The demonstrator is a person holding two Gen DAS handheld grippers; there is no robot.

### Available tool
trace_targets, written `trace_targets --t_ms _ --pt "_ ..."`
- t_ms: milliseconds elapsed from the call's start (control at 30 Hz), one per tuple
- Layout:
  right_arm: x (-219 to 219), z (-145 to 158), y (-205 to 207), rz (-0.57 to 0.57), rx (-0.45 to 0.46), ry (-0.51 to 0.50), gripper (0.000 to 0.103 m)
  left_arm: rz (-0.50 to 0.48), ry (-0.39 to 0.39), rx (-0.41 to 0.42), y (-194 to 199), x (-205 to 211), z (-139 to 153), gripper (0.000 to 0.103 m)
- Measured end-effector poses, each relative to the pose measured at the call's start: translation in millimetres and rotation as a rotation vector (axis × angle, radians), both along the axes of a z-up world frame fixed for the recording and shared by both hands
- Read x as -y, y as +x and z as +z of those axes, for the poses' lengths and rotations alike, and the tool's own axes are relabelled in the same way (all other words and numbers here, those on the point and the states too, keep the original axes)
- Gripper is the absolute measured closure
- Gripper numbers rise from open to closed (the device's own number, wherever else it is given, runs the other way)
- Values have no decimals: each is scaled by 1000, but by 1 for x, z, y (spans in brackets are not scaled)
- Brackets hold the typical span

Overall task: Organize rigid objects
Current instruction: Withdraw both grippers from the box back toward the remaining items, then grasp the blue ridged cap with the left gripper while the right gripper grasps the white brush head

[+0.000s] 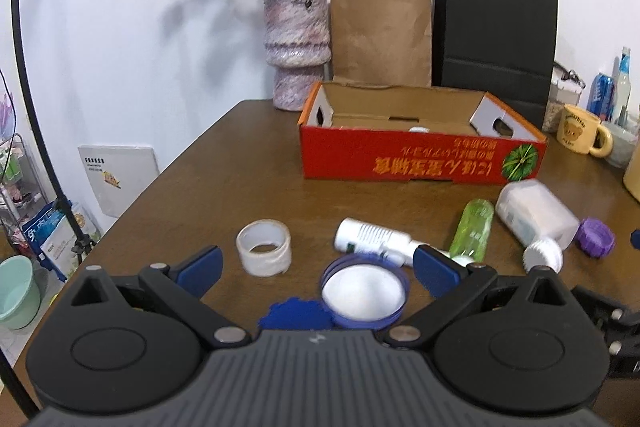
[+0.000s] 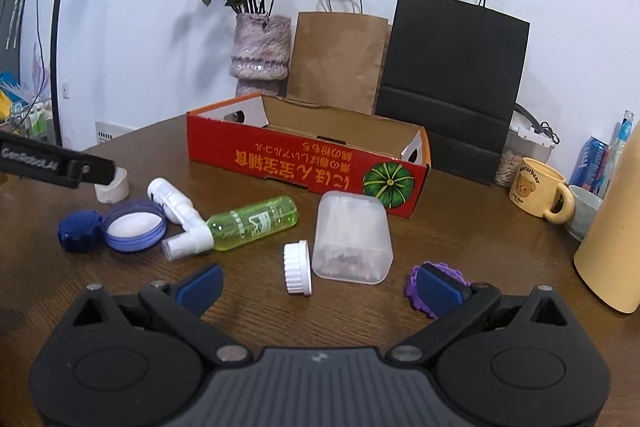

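An open red cardboard box (image 1: 420,163) (image 2: 304,167) sits mid-table. In front of it lie a green bottle (image 1: 474,229) (image 2: 256,223), a white bottle (image 1: 372,239) (image 2: 172,201), a clear tub (image 1: 536,213) (image 2: 352,239), a white ribbed cap (image 1: 544,255) (image 2: 298,267), a purple cap (image 1: 596,237) (image 2: 416,287), a round blue-rimmed lid (image 1: 364,291) (image 2: 134,225), a dark blue cap (image 1: 296,313) (image 2: 78,231) and a tape roll (image 1: 264,247) (image 2: 114,187). My left gripper (image 1: 318,269) is open just above the blue-rimmed lid. My right gripper (image 2: 320,285) is open, near the white cap and tub.
A vase of dried roses (image 1: 296,47), a brown paper bag (image 1: 380,35) and a black bag (image 1: 496,39) stand behind the box. A yellow bear mug (image 2: 540,189), cans and a tall cream container (image 2: 616,235) crowd the right side. The table's left edge drops to the floor.
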State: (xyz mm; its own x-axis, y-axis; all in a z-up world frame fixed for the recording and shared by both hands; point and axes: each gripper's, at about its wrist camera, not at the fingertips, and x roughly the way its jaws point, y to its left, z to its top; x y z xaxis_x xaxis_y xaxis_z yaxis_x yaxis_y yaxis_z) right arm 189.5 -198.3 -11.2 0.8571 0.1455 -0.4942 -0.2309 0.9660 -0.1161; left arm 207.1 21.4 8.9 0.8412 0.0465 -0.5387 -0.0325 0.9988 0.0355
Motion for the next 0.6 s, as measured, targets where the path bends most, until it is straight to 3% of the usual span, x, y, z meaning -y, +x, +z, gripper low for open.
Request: trace_targets --t_ms 233,533,600 --pt "-5 -10 17 -7 -4 -11 5 14 -8 -22 -4 -19 -13 0" --pt "-12 -23 47 -7 -50 1 34 -3 29 -31 -11 -22 -20 0" --pt "-15 -25 51 -1 -63 9 54 -7 38 -36 -11 -22 -21 0"
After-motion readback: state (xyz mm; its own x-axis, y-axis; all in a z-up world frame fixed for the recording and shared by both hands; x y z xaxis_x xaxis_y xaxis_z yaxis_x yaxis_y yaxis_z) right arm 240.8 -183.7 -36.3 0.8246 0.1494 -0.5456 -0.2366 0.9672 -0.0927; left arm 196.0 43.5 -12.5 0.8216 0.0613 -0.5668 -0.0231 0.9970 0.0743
